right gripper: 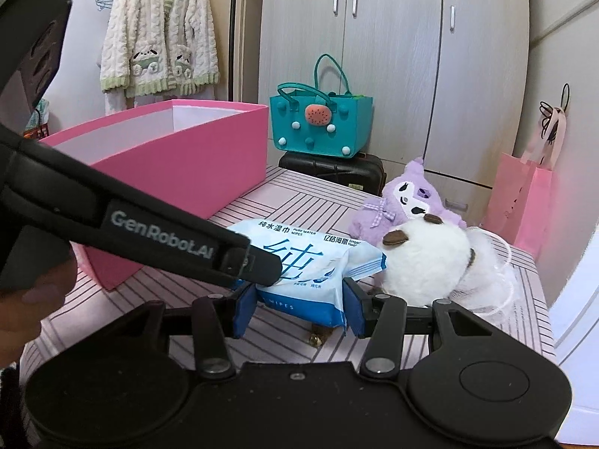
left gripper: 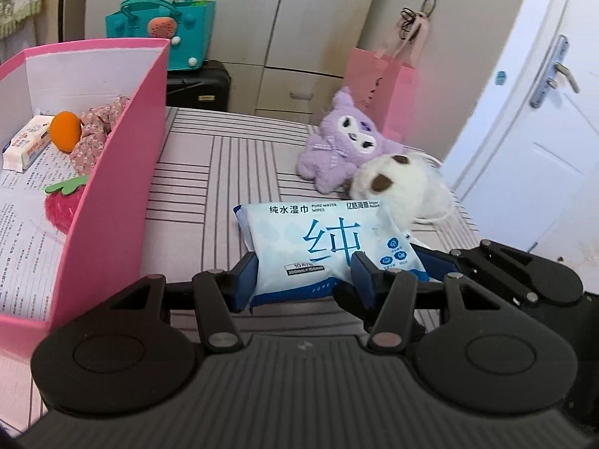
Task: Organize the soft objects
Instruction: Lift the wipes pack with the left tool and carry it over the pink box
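Left wrist view: left gripper [left gripper: 304, 275] clamped on wipes pack [left gripper: 322, 247], right gripper [right gripper: 299, 308] clamped on same pack from the other side, lifted just off striped table [left gripper: 224, 172]. Pink box [left gripper: 123, 172] just left, purple plush [left gripper: 344, 142] and white plush [left gripper: 397, 183] behind.

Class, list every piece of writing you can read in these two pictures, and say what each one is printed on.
"纯水湿巾 PURE WATER WIPES" and a large "纯": wipes pack.
"10片" and "200mm x 150mm": same pack, lower front.
"GenRobot.AI": left hand-held gripper, on its side.
Too small or blurred: the brand box at the pack's top right, the small tissue packet and the printed paper inside the pink box.
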Demonstrator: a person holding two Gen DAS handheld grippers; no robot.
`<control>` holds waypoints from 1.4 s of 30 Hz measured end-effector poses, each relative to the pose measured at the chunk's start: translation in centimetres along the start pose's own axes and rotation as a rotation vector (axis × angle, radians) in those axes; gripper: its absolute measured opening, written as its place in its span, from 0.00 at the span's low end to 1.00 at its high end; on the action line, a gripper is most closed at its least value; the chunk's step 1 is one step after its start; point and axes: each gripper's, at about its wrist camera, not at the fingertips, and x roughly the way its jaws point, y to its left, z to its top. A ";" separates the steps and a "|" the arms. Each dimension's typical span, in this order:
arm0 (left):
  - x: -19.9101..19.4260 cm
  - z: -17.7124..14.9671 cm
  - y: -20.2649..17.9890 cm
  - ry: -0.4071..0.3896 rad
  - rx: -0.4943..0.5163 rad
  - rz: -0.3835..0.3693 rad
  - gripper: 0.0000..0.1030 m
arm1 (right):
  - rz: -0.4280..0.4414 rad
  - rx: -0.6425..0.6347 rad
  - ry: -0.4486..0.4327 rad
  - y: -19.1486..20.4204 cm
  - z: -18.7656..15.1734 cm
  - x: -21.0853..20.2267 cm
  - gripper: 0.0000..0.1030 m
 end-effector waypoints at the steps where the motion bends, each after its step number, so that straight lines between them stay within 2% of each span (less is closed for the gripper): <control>1: -0.3 -0.1 -0.1 0.000 0.003 -0.010 0.51 | 0.003 0.002 0.001 0.0 0.0 -0.4 0.53; 5: -1.4 -0.2 -0.2 0.015 0.010 -0.054 0.51 | 0.020 0.016 0.008 -0.2 0.0 -1.7 0.53; 12: -3.0 -0.8 0.8 0.093 -0.004 -0.134 0.51 | 0.029 0.023 0.048 0.9 -0.3 -3.6 0.53; 19: -4.5 -1.5 1.7 0.170 -0.028 -0.181 0.51 | 0.082 0.056 0.107 1.5 -0.6 -4.8 0.53; 34: -9.5 -1.8 3.5 0.250 -0.056 -0.223 0.50 | 0.134 -0.002 0.157 5.2 1.2 -8.2 0.54; 42: -12.4 -2.2 5.0 0.291 -0.073 -0.233 0.50 | 0.194 -0.040 0.204 7.5 2.9 -9.3 0.54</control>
